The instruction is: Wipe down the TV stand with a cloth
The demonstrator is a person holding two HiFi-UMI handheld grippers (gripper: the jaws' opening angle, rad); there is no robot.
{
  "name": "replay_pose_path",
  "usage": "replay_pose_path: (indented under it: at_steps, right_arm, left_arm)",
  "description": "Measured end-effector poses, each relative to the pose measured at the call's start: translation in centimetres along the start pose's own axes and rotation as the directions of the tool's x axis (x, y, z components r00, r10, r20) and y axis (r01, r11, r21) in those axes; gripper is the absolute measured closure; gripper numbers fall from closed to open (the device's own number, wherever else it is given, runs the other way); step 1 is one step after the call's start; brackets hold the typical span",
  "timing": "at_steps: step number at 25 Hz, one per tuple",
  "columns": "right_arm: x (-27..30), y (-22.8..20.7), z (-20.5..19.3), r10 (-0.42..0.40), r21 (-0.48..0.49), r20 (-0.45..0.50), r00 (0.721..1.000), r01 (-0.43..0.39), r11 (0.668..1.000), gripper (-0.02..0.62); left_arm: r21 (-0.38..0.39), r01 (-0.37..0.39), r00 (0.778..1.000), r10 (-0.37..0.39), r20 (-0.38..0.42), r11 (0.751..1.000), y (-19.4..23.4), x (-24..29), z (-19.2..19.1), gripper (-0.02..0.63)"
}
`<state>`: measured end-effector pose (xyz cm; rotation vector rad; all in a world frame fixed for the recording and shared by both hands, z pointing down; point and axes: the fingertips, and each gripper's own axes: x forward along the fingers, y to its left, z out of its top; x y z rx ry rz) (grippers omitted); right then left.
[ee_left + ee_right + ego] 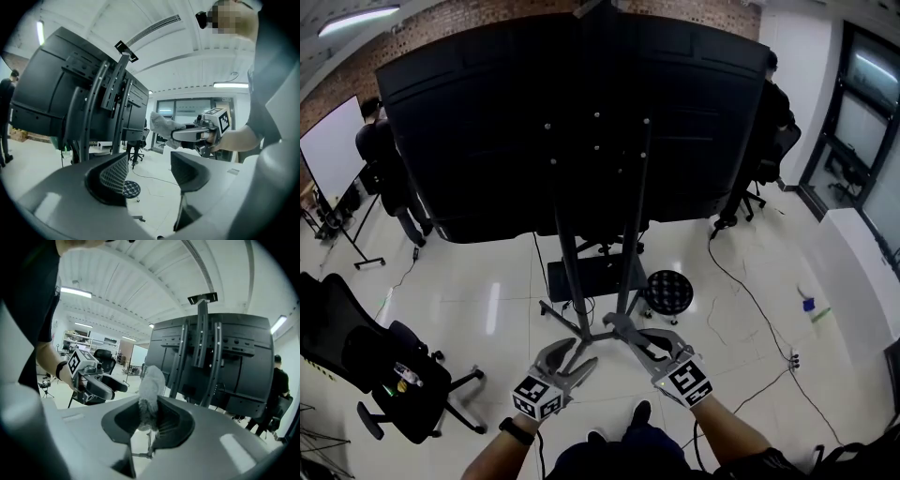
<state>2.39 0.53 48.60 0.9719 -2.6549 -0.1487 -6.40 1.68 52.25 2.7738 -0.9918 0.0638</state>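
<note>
right gripper [152, 420] clamped on cloth [152, 379], left gripper [150, 176] wide open, empty. tv stand [569, 281] just ahead of us, cloth not touching it. we risk cloth snagging on post, pulling free.

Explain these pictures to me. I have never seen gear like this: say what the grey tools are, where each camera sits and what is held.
No robot here: a person holds a hand tool in each hand, each ending in a two-jaw gripper. The head view looks down from the person's head at the back of a large TV on its stand, with a round stool and an office chair on the floor. The other two cameras ride on the grippers. The left gripper is open and empty. The right gripper is shut on a pale cloth.
</note>
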Motion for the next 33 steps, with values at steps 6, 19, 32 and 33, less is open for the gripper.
replay_pose_path:
  at_steps: [6, 19, 32, 33]
  right_arm:
    - [-4.8, 3.8, 1.6, -0.015, 0.065, 0.053, 0.998, 0.012, 0.998, 0.537]
    - [-9.1, 5.6, 1.1, 0.065, 0.047, 0.079, 0.995, -0.069, 0.996, 0.537]
    - [-12.8, 3.2, -0.1, 0.129, 0.024, 0.063, 0.99, -0.131, 0.991, 0.537]
    - [-13.0, 3.0, -0.1, 0.132, 0.026, 0.061, 0.989, -0.134, 0.991, 0.537]
  left_arm:
    - [0.017, -0.016, 0.999, 0.016, 0.031, 1.0, -2.7, -4.2, 1.6, 0.298]
    - [-0.018, -0.093, 0.994, 0.094, 0.062, 0.995, -6.3, -5.1, 1.4, 0.299]
    - [-0.023, -0.145, 0.987, 0.146, 0.059, 0.989, -9.2, -2.8, 1.1, 0.299]
    - [-0.024, -0.149, 0.987, 0.15, 0.06, 0.989, -9.3, -2.6, 1.0, 0.299]
